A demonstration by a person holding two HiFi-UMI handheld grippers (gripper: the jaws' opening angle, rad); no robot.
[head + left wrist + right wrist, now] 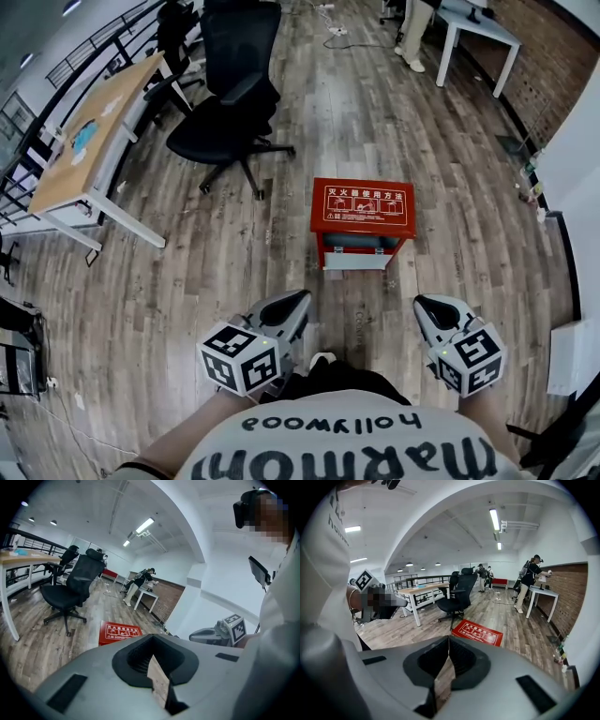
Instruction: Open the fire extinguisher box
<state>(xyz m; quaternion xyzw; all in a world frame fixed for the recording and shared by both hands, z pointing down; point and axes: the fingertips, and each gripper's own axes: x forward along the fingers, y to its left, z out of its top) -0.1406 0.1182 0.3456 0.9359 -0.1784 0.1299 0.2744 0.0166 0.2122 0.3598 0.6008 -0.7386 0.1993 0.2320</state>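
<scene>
The red fire extinguisher box (362, 212) stands on the wooden floor ahead of me, its lid with white print facing up and its front panel lighter. It also shows as a red box (119, 633) in the left gripper view and as the same red box (480, 633) in the right gripper view. My left gripper (298, 299) is held low at the near left, short of the box, its jaws together with nothing between them. On the near right my right gripper (421, 303) is likewise shut and empty. Neither touches the box.
A black office chair (234, 98) stands beyond the box to the left, beside a wooden desk (92, 131). A white table (480, 26) and a standing person (412, 37) are at the far right by a brick wall (553, 56). A white wall edge (574, 159) lies right.
</scene>
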